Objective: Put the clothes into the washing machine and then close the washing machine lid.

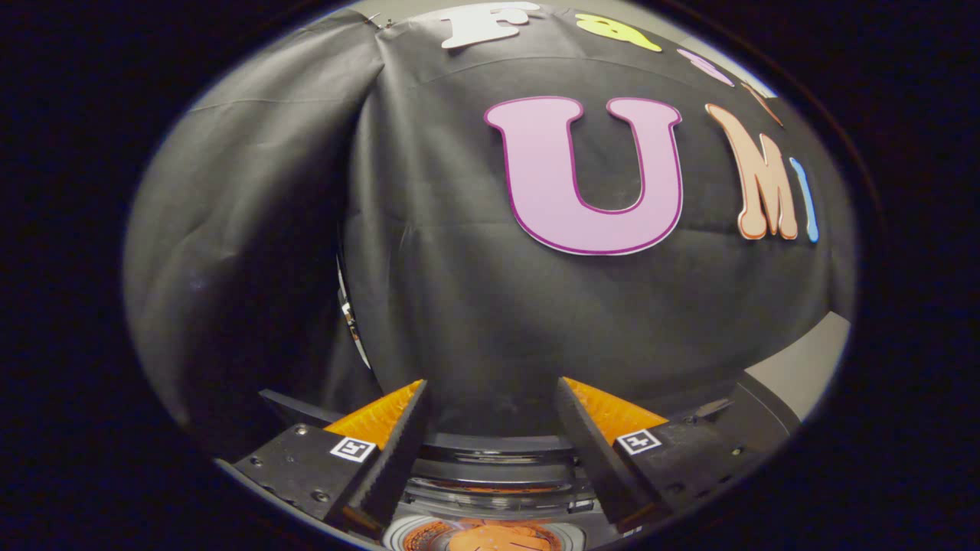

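Item 1. Gripper [490, 417]: the jaws stand wide apart with nothing between them, two wedge-shaped fingers with ribbed, saw-toothed inner faces, each carried on a blocky mount bearing a small square marker. The gap is free, which suggests either that a garment has been let go or that none is in hand; which of the two cannot be told.

Item 2. Washing machine [490, 471]: at 6 o'clock from the jaws, directly below and between the fingers. Round opening with stacked, glossy concentric rims, probably hard plastic or metal. The gripper is held over the mouth, a placing that fits dropping laundry straight down.

Item 3. Clothes [478, 538]: an orange mass at 6 o'clock, low inside the drum, soft-looking; only a sliver is seen, so its fold and number of pieces cannot be told.

Item 4. Washing machine lid [348, 321]: a thin curved pale edge at 10 o'clock from the jaws may be the raised lid; uncertain. Judged not yet closed, since the drum lies open.

Item 5. Booth wall [253, 229]: from 9 to 3 o'clock beyond the fingers, matt black cloth, hanging in soft folds.
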`<state>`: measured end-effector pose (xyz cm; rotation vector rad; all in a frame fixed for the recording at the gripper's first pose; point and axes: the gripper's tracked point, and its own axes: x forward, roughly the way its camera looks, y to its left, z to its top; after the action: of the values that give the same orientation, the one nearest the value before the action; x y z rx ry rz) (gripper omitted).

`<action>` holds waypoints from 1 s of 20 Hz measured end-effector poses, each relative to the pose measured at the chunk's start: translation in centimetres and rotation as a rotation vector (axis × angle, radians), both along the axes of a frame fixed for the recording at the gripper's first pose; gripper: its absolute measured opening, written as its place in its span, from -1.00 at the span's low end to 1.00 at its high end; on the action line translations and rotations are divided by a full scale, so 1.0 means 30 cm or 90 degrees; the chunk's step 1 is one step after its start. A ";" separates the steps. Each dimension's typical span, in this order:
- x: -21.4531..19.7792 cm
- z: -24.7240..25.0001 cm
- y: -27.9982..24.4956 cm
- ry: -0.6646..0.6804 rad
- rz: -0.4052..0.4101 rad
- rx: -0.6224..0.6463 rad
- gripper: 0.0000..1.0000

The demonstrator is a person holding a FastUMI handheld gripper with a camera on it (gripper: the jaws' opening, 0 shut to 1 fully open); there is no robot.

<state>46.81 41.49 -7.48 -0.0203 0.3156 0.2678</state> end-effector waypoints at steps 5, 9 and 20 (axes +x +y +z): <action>-0.063 0.026 -0.009 -0.044 -0.016 0.000 0.97; -0.075 0.027 -0.018 -0.039 -0.017 0.000 0.97; -0.096 0.022 -0.029 0.014 -0.026 -0.016 0.97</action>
<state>43.94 40.63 -6.83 -0.0349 0.3407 0.2235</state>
